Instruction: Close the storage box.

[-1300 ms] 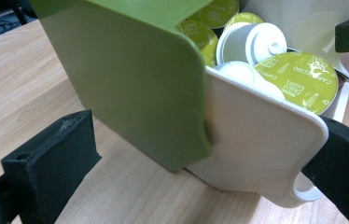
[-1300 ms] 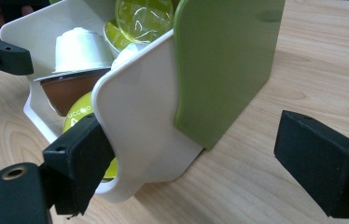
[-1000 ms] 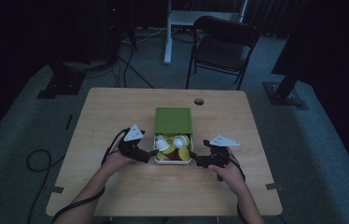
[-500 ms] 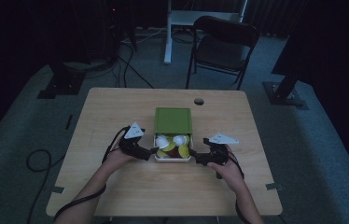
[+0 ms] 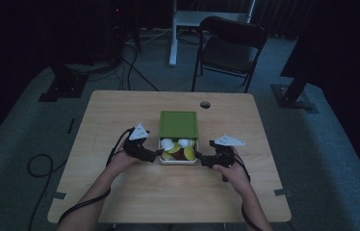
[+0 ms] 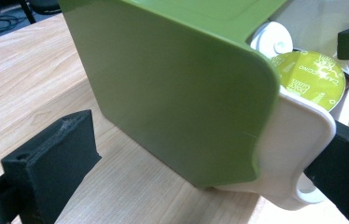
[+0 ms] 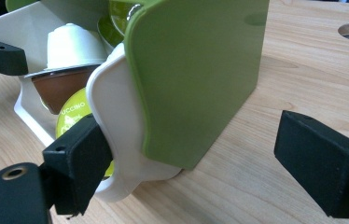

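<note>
A green box (image 5: 178, 124) lies mid-table with its white drawer (image 5: 178, 162) pulled toward me, holding several coffee capsules (image 5: 177, 146), white, yellow-green and brown. My left gripper (image 5: 156, 153) is at the drawer's left front corner and my right gripper (image 5: 201, 158) at its right front corner. In the left gripper view the gripper (image 6: 196, 186) is open, straddling the box's corner (image 6: 177, 88), one jaw against the drawer's white tab (image 6: 298, 154). In the right gripper view the gripper (image 7: 196, 163) is open too, one jaw against the drawer's white front (image 7: 116, 121).
The wooden table (image 5: 120, 115) has a round cable hole (image 5: 205, 104) behind the box. A black chair (image 5: 228, 45) and a white stand (image 5: 178, 29) are beyond the far edge. Cables trail on the floor at the left (image 5: 43, 163).
The white drawer shows a little less of itself than a second ago, slid slightly back into the green box. Both hands have crept forward with it.
</note>
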